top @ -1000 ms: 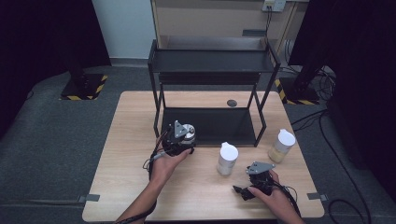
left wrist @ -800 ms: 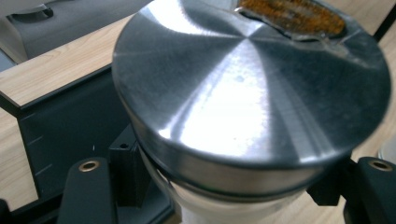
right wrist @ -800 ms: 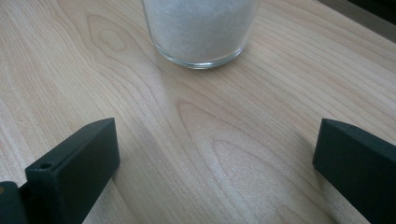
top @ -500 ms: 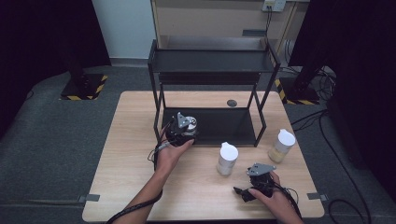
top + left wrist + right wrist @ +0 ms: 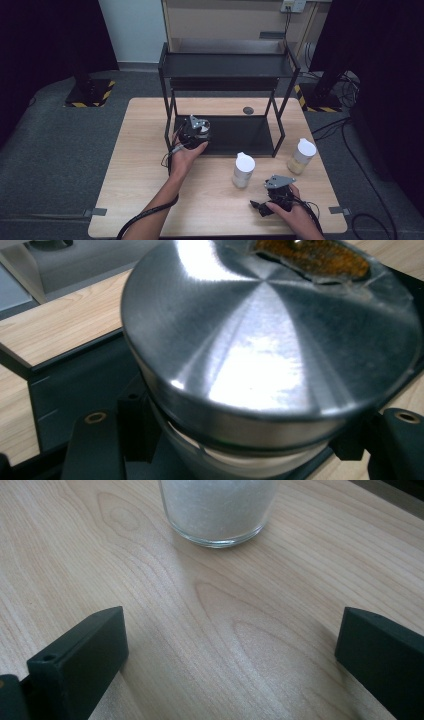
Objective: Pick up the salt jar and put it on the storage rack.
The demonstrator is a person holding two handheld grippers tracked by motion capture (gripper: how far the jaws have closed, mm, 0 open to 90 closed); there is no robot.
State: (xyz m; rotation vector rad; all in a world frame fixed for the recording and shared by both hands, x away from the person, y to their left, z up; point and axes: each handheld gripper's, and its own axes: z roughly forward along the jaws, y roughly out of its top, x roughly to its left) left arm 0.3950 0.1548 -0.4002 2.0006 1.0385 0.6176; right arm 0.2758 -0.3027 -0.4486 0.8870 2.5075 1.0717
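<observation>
A lidded jar goes onto the rack's bottom shelf while two jars wait on the surface.

At the left, the left gripper (image 5: 196,131) has its fingers (image 5: 107,440) closed around a jar with a steel lid (image 5: 270,335), gripping the glass just under the lid, over the front edge of the black rack (image 5: 227,75) and its lower shelf (image 5: 240,132). The jar is probably hard, smooth and breakable, with some weight to it, so a hold low on the body looks safer than the slick lid. Further right stand a white-filled jar (image 5: 243,170) and a pale yellow jar (image 5: 301,156). The right gripper (image 5: 272,197) rests with fingers (image 5: 80,655) spread wide and empty, facing the white-filled jar.
</observation>
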